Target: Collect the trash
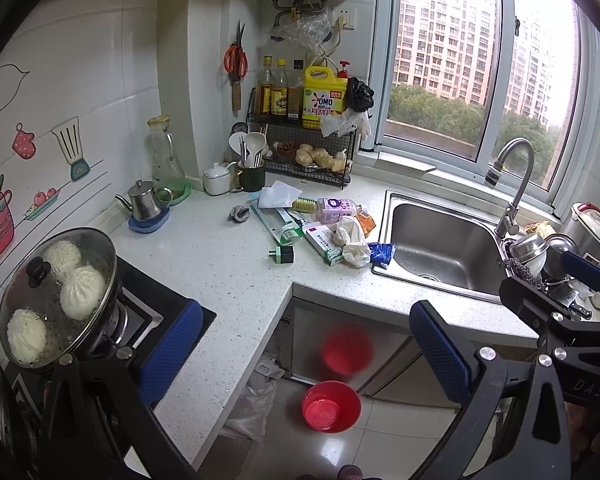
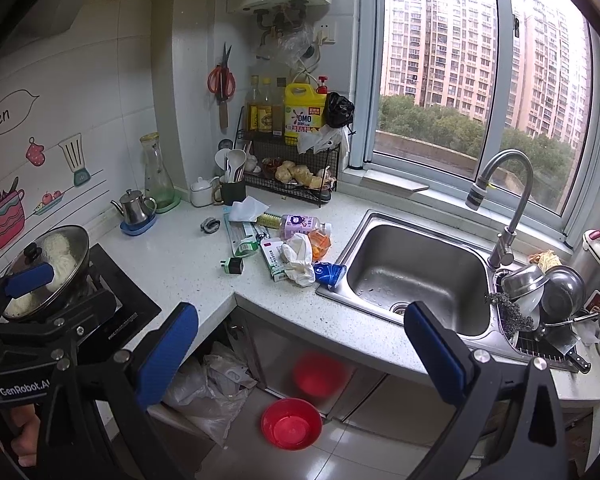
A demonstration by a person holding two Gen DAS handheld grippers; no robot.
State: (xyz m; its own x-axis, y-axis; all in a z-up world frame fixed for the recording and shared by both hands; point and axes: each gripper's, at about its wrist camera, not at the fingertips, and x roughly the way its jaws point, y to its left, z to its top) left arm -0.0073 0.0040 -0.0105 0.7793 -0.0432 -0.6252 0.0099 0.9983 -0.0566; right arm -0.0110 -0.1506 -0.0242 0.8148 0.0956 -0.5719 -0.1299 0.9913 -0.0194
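Progress: nothing collected yet, judging from how things lie. Both tools hang back from the desk [image 2: 204, 276], above the floor, empty.

Left hand-held gripper [image 1: 306, 344]: jaws spread wide, nothing between them. Right hand-held gripper [image 2: 300, 344]: likewise spread, nothing held. Each also shows at the edge of the other's view.

Landmark: sink [image 2: 416, 272].

Trash, all on the desk to the left of the sink, bunched in one heap:
- blue wrapper [image 2: 329, 273], touching the sink's left rim.
- crumpled white bag [image 2: 299, 258], just left of the wrapper, lying over a green-white box [image 2: 273, 259].
- orange packet [image 2: 321, 242], behind the bag.
- pink bottle [image 2: 300, 225] on its side, behind the packet.
- tissue [image 2: 247, 208] and a long flat pack [image 2: 240, 236], farther left of the sink.
- grey wad [image 2: 209, 225], farthest left, apart from the heap.
- black charger [image 2: 233, 266], near the desk's front edge; likely not trash.

Receiver: a red bowl [image 2: 291, 423] on the floor, below the desk and left of the sink; looks empty. A plastic bag [image 2: 210, 392] sits in the open space under the desk; which one is meant for the trash I cannot tell.

Left to do: the whole heap, piece by piece. Nearest first pick is probably the wrapper or the white bag.
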